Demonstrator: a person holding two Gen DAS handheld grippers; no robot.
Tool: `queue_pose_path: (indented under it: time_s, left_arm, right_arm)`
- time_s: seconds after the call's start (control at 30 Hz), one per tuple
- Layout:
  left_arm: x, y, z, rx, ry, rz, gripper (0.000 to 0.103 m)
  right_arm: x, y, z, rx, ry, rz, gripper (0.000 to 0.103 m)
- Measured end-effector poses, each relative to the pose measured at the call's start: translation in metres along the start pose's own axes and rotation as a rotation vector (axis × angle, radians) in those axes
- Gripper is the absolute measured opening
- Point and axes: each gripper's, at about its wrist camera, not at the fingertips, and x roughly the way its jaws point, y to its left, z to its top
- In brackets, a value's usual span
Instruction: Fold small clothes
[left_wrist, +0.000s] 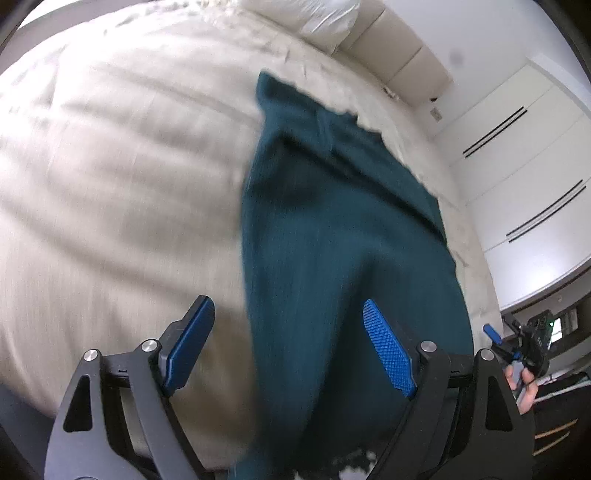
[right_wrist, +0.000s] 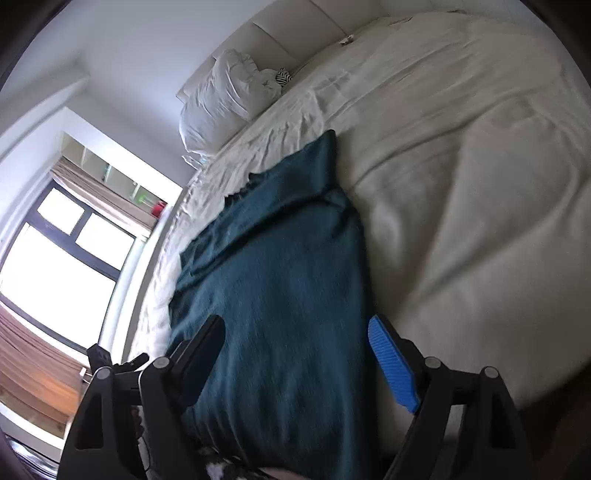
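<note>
Blue-padded fingers of the left gripper stand wide apart with nothing clamped between them; the teal garment lies below and beyond the gap, its cloth free of both pads. Likewise the right gripper is spread wide and holds nothing, its fingers hovering over the near end of that same garment. From the left wrist view, the right gripper's blue tip and the hand holding it show at the right edge. Stretching away from both grippers, the teal garment lies as a long folded strip on the cream bed sheet, near one side of the bed. Farther off, a rumpled white pillow rests against the padded headboard, with a window and white wardrobe doors beyond.
</note>
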Motion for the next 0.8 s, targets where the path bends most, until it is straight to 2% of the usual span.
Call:
queue_pose_path:
  time_s: [0.17,0.33,0.5,0.6,0.7,0.77,0.8]
  left_arm:
    - [-0.018,0.001,-0.031,-0.009,0.007,0.012,0.082]
    - [-0.023,0.003,-0.055,0.017,0.064,0.022,0.082]
    - [-0.016,0.008,-0.060,-0.001,0.107,0.010,0.081]
    - [-0.010,0.005,-0.059,0.015,0.134,0.019,0.070]
    - [-0.007,0.007,-0.061,0.012,0.161,0.019,0.050]
    - [-0.003,0.008,-0.062,0.012,0.181,0.014,0.032]
    - [-0.002,0.007,-0.063,0.019,0.191,0.017,0.032]
  right_arm:
    - [-0.011,0.003,-0.021,-0.044,0.022,-0.036,0.085]
    - [-0.005,-0.002,-0.034,-0.043,0.088,-0.061,0.085]
    - [0.003,-0.010,-0.039,-0.023,0.133,-0.061,0.085]
    - [0.006,-0.015,-0.040,-0.021,0.166,-0.077,0.084]
    - [0.006,-0.017,-0.040,-0.016,0.187,-0.069,0.083]
    - [0.007,-0.017,-0.041,-0.021,0.204,-0.069,0.083]
    - [0.008,-0.017,-0.041,-0.025,0.213,-0.074,0.081]
